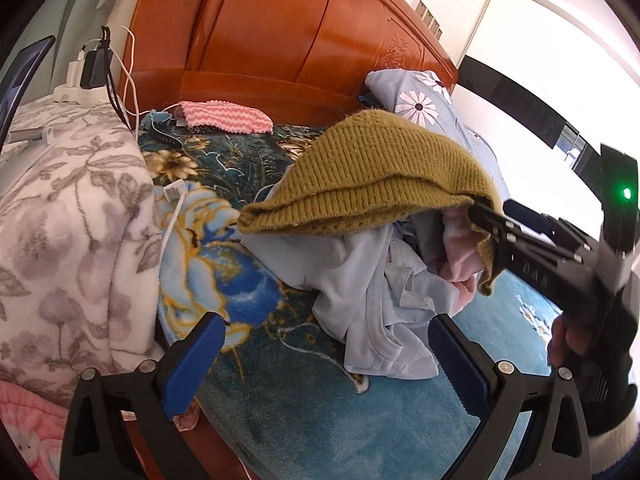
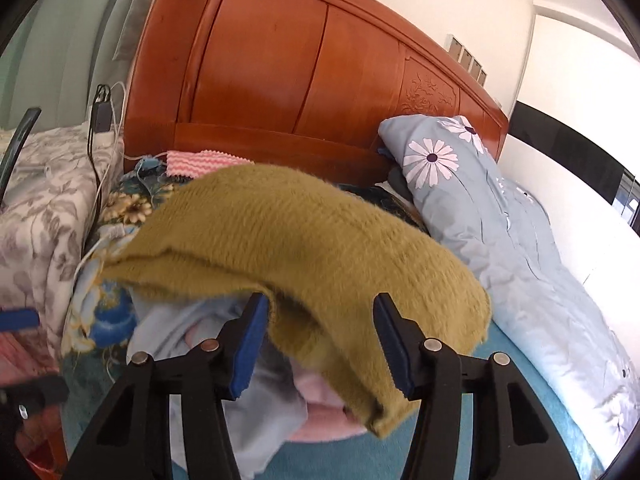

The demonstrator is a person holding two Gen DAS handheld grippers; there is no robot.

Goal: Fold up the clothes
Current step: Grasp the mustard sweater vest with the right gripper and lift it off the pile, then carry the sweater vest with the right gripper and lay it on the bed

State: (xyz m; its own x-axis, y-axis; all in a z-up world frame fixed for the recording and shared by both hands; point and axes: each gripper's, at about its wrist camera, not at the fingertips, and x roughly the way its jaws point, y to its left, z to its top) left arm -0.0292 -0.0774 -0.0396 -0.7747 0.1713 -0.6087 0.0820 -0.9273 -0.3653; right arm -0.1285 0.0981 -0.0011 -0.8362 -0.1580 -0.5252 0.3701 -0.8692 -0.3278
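An olive-green ribbed knitted sweater (image 2: 304, 256) lies folded across the centre of the right wrist view, draped over a heap of pale blue and pink clothes (image 1: 376, 304) on a bed covered by a teal plush blanket with a blue-and-gold flower pattern (image 1: 280, 392). The right tool (image 2: 320, 344) has its blue-padded jaws apart, with the sweater's lower edge hanging between them; its left pad sits just against the knit, its right pad stands clear of it, so no grip is shown. In the left wrist view this same tool (image 1: 486, 216) reaches in from the right of the frame, a hand (image 1: 568, 340) behind it, its tips at the sweater's right corner. The left tool (image 1: 332, 356) stands wide apart at the bottom of its own frame, nothing between its jaws, above the blanket and the pale blue garment's edge. Behind, a reddish-brown wooden headboard (image 1: 280, 32) fills the upper centre, a light blue daisy-print pillow (image 2: 444, 168) leans at right, and a grey-and-white floral blanket (image 1: 68, 216) lies at left.
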